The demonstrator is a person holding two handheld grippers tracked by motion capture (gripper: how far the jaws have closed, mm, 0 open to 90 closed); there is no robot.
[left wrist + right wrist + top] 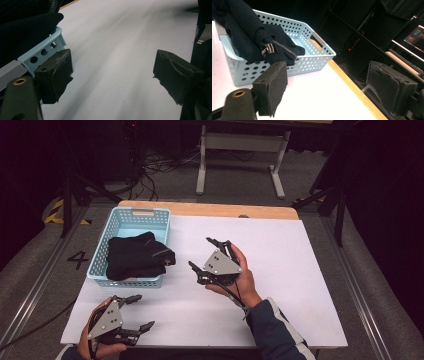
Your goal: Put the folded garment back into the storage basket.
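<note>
A light blue perforated basket point(116, 222) stands at the table's left, and a black knitted garment point(137, 256) is piled in it, hanging over its near right corner. My right gripper point(199, 253) hovers just right of the basket with its tips toward it and its jaws open on nothing. In the right gripper view the gripper point(327, 85) faces the basket point(312, 56) and the garment point(259, 40) with its label. My left gripper point(144, 311) rests open at the front left corner. In the left gripper view the gripper point(112, 72) has the basket's corner point(42, 52) and the garment point(25, 30) beside its left pad.
The white table top point(280, 270) has a wooden strip point(210, 209) along its far edge. On the floor behind are a white stand point(240, 155), dark tripod legs point(75, 190) and cables. The table's right half is bare.
</note>
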